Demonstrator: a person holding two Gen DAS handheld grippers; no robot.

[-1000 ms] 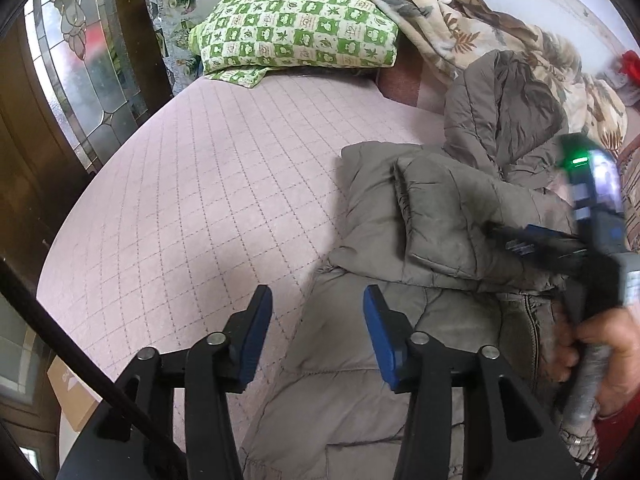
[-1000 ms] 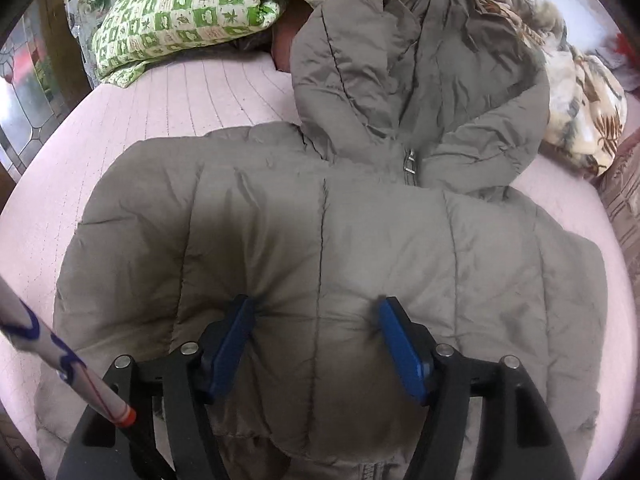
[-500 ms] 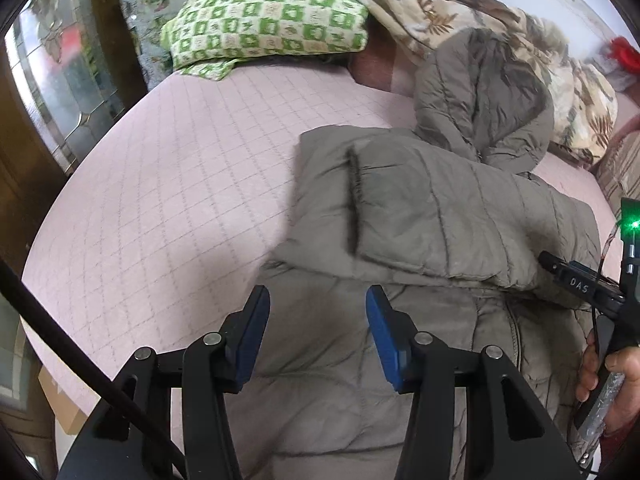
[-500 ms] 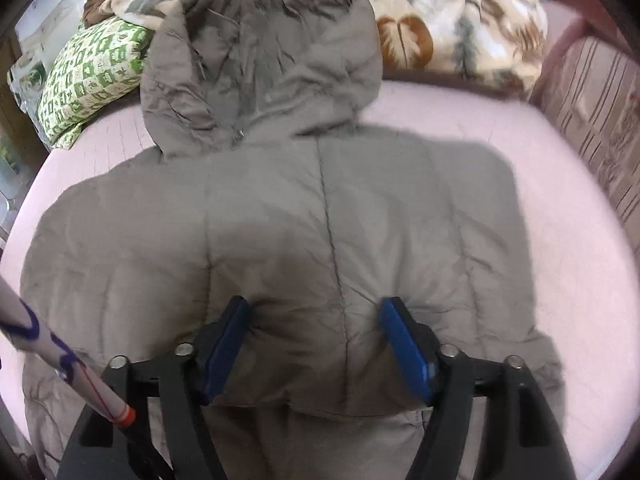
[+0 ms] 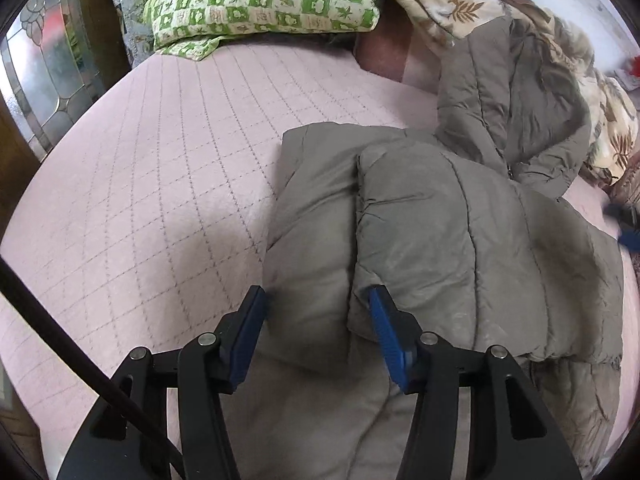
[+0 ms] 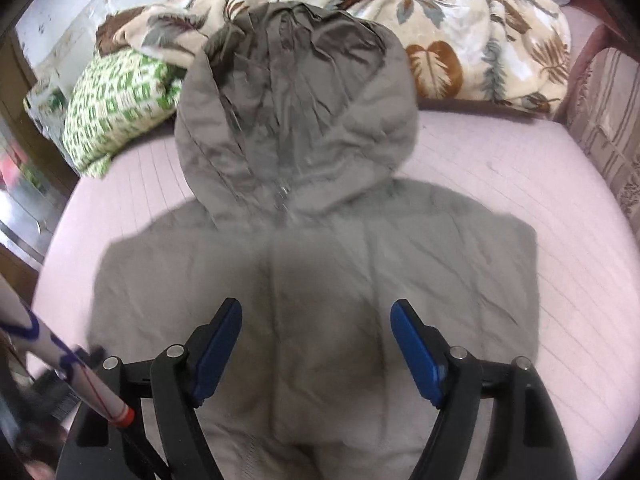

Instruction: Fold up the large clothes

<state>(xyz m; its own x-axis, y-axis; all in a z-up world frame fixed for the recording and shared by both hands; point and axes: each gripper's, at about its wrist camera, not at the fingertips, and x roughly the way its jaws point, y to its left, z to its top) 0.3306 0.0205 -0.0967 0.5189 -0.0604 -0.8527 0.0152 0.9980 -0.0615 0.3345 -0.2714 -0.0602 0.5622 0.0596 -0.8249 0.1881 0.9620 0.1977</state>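
Observation:
A grey-olive hooded puffer jacket lies flat on the pink quilted bed, one sleeve folded across its body. My left gripper hovers low over the jacket's left side. Its jaws are opening, with jacket cloth under the gap but no pad pressing on it. In the right wrist view the jacket fills the middle, its hood pointing away. My right gripper hangs above the jacket's body, its jaws opening and nothing gripped. A blurred blue bit of the right gripper shows at the left view's right edge.
A green checked pillow and a leaf-print blanket lie along the bed's far side. A leaded glass door stands to the left, a striped upholstered edge to the right. A white rod with blue marks crosses the right view's lower left.
My left gripper sank closer over the jacket's left side and its jaws widened. The right gripper lifted back off the jacket, rolled, widened, and nearly left the left view.

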